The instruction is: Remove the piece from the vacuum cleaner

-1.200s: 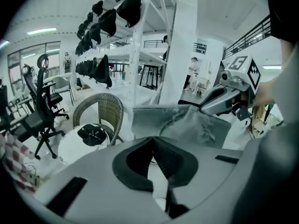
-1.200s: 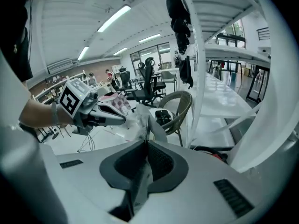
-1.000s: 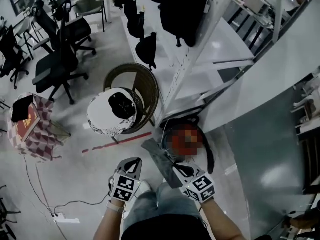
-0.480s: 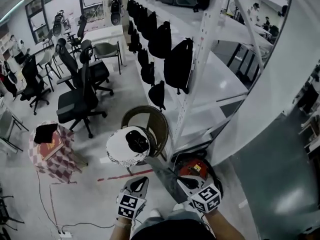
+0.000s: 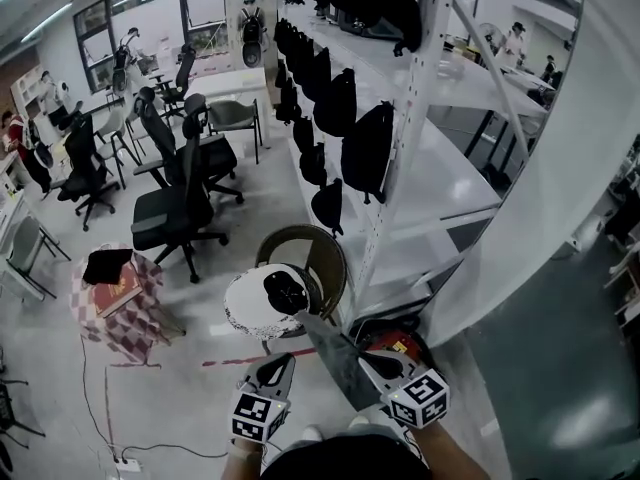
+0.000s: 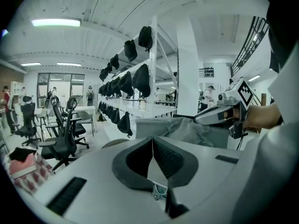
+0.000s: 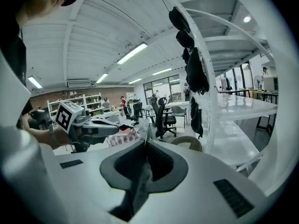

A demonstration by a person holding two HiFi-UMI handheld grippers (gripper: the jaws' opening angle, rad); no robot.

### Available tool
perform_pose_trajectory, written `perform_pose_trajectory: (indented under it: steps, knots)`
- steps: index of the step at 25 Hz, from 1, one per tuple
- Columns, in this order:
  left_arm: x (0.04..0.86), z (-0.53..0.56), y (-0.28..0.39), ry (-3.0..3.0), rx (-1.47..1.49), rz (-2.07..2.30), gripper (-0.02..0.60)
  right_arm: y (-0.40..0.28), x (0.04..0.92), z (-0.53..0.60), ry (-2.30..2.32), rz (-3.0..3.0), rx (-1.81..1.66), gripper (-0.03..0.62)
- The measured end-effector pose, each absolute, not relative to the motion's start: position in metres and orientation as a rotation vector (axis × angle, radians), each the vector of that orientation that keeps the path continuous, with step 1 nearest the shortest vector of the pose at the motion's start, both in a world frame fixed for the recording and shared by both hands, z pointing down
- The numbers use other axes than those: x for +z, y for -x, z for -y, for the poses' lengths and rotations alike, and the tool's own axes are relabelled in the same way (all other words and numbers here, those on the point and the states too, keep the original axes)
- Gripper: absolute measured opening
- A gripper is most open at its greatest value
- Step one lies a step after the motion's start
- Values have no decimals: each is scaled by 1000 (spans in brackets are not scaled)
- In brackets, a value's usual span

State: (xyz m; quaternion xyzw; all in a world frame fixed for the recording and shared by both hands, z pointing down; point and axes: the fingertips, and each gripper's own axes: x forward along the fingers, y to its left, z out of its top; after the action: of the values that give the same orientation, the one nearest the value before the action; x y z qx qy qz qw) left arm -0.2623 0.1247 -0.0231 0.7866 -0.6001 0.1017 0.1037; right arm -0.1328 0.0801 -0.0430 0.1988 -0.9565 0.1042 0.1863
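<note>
The grey piece (image 5: 333,351) is a flat, limp sheet. In the head view it sits at lower centre. Its long axis slants from the right tongs (image 5: 372,362) at lower right up to a free corner at upper left, just under the wicker chair (image 5: 318,251). The vacuum cleaner (image 5: 398,344), red and dark, lies on the floor (image 5: 180,378) at the foot of the white rack (image 5: 400,168), just beside the sheet's right edge in the frame. Judging by how high the sheet hangs in the left gripper view, it looks to be clear of the machine.

The right hand is the nearer one, since it already has the piece. In the right gripper view the right tongs (image 7: 145,141) are pressed together on the grey piece (image 7: 140,181), with the dark fabric running down between the pads. The left tongs (image 5: 279,365) are just left of the sheet's middle. Whether they touch it cannot be told. In the left gripper view the left tongs (image 6: 152,141) are pressed together with nothing between them, and the grey piece (image 6: 187,132) hangs beyond them toward centre right of that frame.

Any handover or second grip would probably need the left tongs to spread and reach rightward.
</note>
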Motion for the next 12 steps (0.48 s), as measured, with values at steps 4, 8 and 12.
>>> perform_pose_trajectory:
  steps: [4,8,12]
  knots:
    - [-28,-131,266,-2328,301,1788,21,133,-47,-81,-575,2705,302,46]
    - [-28,-138,272,-2313,284,1805,21,138,-46,-83,-564,2699,286,46]
    - [-27,-140,275,-2306,280,1809,21,143,-44,-84,-557,2693,265,46]
